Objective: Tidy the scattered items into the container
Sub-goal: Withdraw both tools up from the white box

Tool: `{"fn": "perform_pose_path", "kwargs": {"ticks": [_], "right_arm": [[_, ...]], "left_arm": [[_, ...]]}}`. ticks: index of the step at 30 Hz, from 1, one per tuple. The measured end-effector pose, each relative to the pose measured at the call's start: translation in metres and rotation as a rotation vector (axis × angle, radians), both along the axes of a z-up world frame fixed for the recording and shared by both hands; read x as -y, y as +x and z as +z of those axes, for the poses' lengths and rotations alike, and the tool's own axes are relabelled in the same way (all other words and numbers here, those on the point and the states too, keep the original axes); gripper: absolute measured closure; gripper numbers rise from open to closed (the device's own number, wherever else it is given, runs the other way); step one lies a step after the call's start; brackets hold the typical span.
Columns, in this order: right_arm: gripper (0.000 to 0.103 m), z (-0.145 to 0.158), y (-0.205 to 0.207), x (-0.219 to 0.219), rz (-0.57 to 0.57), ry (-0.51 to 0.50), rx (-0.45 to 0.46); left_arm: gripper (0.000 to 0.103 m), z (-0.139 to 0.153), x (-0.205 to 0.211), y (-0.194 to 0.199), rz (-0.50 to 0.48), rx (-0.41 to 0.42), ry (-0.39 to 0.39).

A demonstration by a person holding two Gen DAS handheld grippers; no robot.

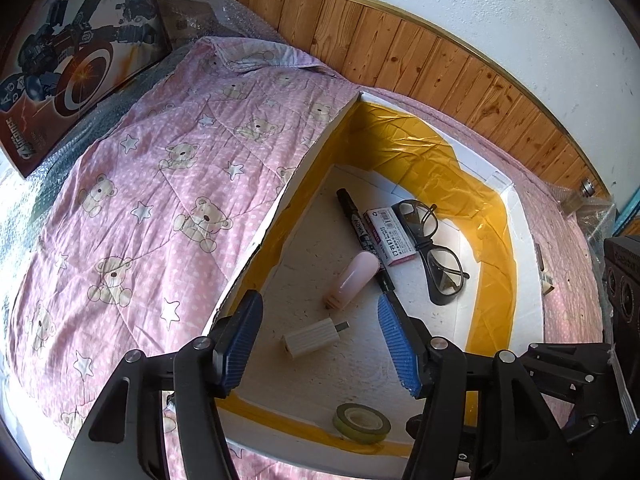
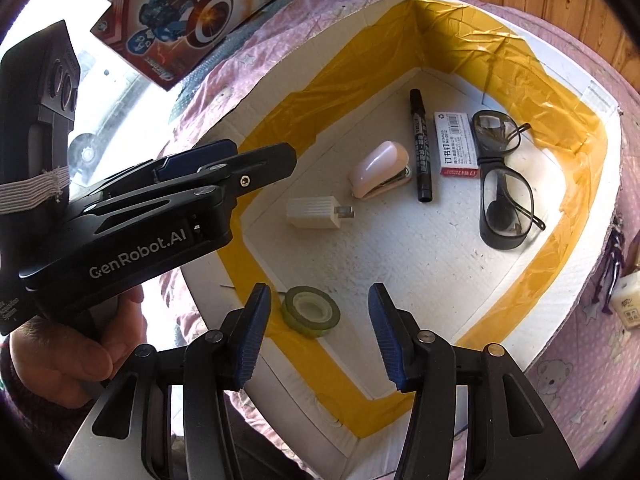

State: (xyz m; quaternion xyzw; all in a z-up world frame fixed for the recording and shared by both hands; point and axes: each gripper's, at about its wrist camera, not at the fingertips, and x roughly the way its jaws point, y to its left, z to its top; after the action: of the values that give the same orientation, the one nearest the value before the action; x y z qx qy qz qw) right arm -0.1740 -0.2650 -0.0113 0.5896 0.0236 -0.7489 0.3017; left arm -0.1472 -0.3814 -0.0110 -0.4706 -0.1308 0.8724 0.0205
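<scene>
A white foam box [image 1: 524, 240] [image 2: 576, 276] lined with yellow tape lies on a pink bear-print quilt [image 1: 160, 184]. Inside it are a black marker [image 1: 358, 226] [image 2: 420, 144], a pink stapler [image 1: 352, 278] [image 2: 380, 174], a staples box [image 1: 386, 236] [image 2: 458, 144], glasses [image 1: 434, 252] [image 2: 500, 176], a white plug adapter [image 1: 310, 337] [image 2: 314, 212] and a green tape roll [image 1: 362, 422] [image 2: 310, 310]. My left gripper [image 1: 320, 334] hangs open over the box's near end, above the adapter. My right gripper [image 2: 318, 328] is open over the tape roll, holding nothing.
A toy box with a robot picture [image 1: 76, 52] [image 2: 188, 12] lies on bubble wrap beyond the quilt. A wooden wall panel [image 1: 440, 64] runs behind the bed. A person's hand [image 2: 60, 356] holds the left gripper. A small white item [image 2: 628, 300] lies on the quilt at right.
</scene>
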Motion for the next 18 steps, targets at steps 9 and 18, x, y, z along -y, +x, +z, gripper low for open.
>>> {"fn": "perform_pose_path", "kwargs": {"ticks": [9,18], "right_arm": [[0.049,0.01,0.01,-0.005,0.0,0.001,-0.03],[0.049,0.018,0.02,-0.015,-0.017,-0.001,-0.053]], "left_arm": [[0.042,0.007,-0.009,0.011,-0.011,-0.006,-0.01],[0.042,0.017,-0.02,0.024,-0.023,-0.015,-0.022]]}}
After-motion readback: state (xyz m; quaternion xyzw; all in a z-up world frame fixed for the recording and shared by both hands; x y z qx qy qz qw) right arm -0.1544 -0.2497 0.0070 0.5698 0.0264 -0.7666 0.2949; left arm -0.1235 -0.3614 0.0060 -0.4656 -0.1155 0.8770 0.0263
